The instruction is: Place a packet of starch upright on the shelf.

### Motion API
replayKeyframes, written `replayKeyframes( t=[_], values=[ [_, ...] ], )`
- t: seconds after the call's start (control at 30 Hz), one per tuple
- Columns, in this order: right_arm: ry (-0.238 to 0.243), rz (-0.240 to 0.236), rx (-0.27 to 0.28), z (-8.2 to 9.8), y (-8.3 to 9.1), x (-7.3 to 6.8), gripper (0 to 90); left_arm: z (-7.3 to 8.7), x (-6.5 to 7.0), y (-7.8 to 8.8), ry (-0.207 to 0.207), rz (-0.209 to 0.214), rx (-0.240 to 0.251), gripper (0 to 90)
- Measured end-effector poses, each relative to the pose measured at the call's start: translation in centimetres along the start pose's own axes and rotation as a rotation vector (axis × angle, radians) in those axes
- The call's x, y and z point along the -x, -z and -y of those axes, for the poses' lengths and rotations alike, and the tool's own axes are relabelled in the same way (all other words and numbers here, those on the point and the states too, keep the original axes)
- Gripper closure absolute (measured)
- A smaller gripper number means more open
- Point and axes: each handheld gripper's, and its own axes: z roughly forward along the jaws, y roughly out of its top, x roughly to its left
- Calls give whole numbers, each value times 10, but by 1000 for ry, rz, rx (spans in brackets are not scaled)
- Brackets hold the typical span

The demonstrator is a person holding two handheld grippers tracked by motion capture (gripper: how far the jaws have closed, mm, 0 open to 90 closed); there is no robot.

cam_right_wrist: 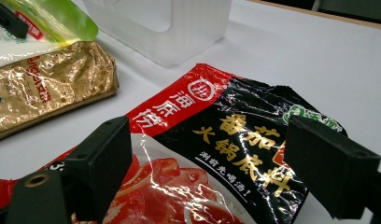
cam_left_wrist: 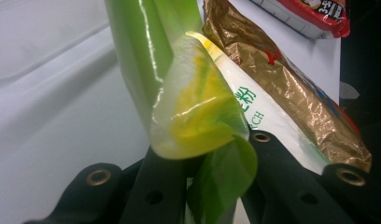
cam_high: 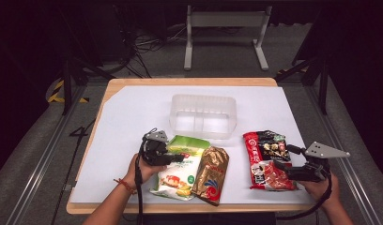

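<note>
So the white sheet-covered wooden table (cam_high: 133, 108) has loads of bare room at the back and down the left side, but the front edge is crowded. The glossy green and white plastic pouch (cam_high: 179, 168) lies near the front edge, left of centre, with a crinkly gold foil packet (cam_high: 211, 174) lying over its right side and running almost to the table's front lip. Just behind them sits a clear plastic rectangular tub (cam_high: 203, 115), apart from both bags. Over on the right, a red and black printed sachet (cam_high: 268, 159) lies flat, not far from the right edge.

Left gripper (cam_high: 173, 157) comes in over the green pouch's left side, jaws clamped tight on its edge. In the left gripper view the film (cam_left_wrist: 198, 116) is curled and bunched up between them.

Right gripper (cam_right_wrist: 207, 163) hovers over the red and black sachet with its jaws spread wide, one either side of the print, gripping nothing.
</note>
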Motion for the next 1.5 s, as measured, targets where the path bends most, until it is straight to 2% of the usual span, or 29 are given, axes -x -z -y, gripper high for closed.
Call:
replayKeyframes(
  t=[0.13,0.23,0.27,0.37,0.43,0.47,0.5,0.57,0.63,0.67,0.73,0.8,0.97,1.07,1.13,1.17,1.27,1.43,1.5],
  values=[
    [3,1,-6,1,-1,-1,174,-3,7,13,-24,-18,59,855],
    [3,2,-6,1,0,-1,177,-6,12,20,-48,-25,75,857],
    [4,1,-8,1,0,-1,178,-8,15,24,-59,-39,85,857],
    [1,1,-8,2,0,0,177,-9,19,28,-68,-46,101,860],
    [-5,2,-5,2,0,0,177,-13,26,35,-88,-77,144,860],
    [-6,3,-4,2,0,0,177,-14,28,38,-88,-83,164,861],
    [-6,3,-4,2,0,0,177,-14,28,38,-88,-83,164,862],
    [-7,3,-4,2,0,0,177,-16,30,45,-92,-107,212,863],
    [-3,4,-3,2,0,0,176,-17,31,47,-86,-105,223,863],
    [-1,8,-3,2,1,0,175,-17,31,50,-97,-113,237,863],
    [-3,13,-4,3,1,0,173,-19,32,55,-91,-132,261,864],
    [-9,14,-4,3,1,0,173,-19,33,57,-83,-132,272,865],
    [-19,25,0,5,3,1,172,-23,34,68,-85,-189,322,867],
    [-17,32,0,6,5,0,171,-25,33,74,-65,-201,356,867],
    [-23,38,7,7,6,0,170,-26,33,76,-67,-203,365,867],
    [-26,40,9,7,6,0,170,-30,37,77,-68,-222,383,867],
    [-35,45,10,8,7,1,169,-35,39,78,-77,-236,400,868],
    [-37,61,3,9,7,1,171,-50,34,79,-47,-289,453,868],
    [-38,62,2,10,7,1,171,-55,31,80,-52,-297,470,868]
  ],
)
